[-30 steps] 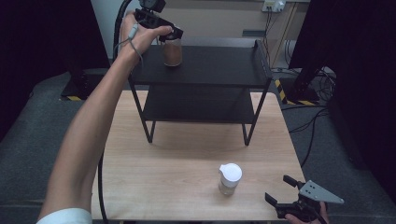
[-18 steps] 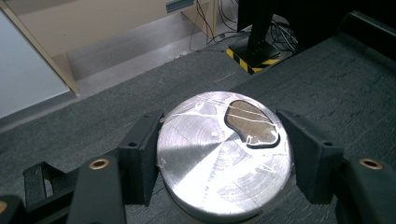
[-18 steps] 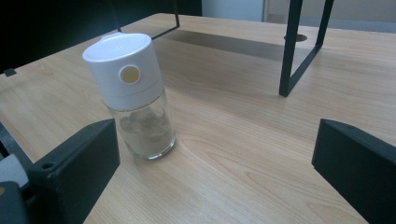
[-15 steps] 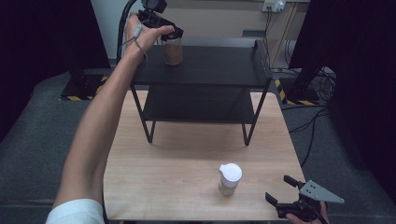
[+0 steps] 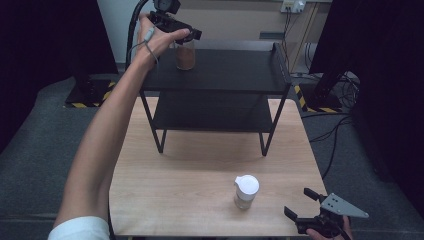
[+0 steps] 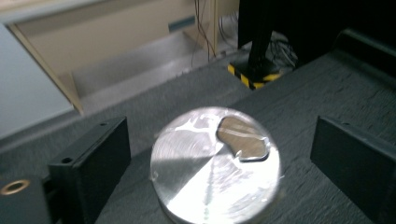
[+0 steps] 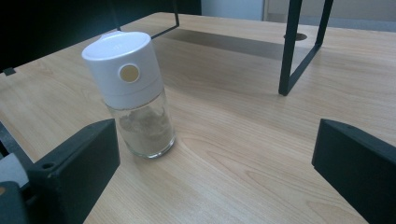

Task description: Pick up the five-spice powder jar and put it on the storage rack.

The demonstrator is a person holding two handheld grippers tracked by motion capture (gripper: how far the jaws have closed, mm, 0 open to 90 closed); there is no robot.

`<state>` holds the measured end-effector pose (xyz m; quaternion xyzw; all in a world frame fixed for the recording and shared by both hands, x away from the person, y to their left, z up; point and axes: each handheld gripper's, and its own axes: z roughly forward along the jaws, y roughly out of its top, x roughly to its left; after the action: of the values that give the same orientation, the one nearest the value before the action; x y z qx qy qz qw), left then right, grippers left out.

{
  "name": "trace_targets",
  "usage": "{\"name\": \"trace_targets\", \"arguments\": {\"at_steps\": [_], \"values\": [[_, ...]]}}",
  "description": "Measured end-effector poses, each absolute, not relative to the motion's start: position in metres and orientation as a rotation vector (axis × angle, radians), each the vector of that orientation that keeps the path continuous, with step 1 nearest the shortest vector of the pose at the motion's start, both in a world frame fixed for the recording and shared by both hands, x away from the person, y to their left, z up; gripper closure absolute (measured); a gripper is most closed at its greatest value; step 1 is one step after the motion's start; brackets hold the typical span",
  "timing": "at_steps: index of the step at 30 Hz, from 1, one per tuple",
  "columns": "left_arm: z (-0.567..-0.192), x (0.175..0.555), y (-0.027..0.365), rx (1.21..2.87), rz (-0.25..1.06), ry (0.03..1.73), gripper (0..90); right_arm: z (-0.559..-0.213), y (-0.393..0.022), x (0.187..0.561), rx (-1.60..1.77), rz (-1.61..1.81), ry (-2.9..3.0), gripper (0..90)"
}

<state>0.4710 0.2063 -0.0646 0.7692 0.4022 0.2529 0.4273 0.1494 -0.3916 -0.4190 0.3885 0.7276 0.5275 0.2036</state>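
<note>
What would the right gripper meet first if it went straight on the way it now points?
Probably the white-capped jar: it stands just ahead of the open right gripper, though nearer its left jaw, so the gripper might pass beside it.

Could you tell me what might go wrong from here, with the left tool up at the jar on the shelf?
The left tool has just been opening, its jaws now clear of the foil-topped jar. Lifting away carelessly, a jaw could clip and tip it on the top shelf. The torn foil could let contents spill. The shaker stands close to the right tool, easily knocked.
</note>
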Motion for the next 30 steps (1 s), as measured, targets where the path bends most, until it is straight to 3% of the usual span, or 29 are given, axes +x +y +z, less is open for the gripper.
{"name": "trace_targets", "arguments": {"at_steps": [15, 30], "values": [[-0.069, 0.402, 0.234, 1.831, 0.613, 0.846, 4.0, -0.418, -0.390, 0.149, 1.071, 1.469, 2.036, 1.3], [-0.121, 0.328, 0.278, 1.774, 0.601, 0.741, 3.6, -0.417, -0.388, 0.150, 1.068, 1.462, 2.039, 1.3]]}}
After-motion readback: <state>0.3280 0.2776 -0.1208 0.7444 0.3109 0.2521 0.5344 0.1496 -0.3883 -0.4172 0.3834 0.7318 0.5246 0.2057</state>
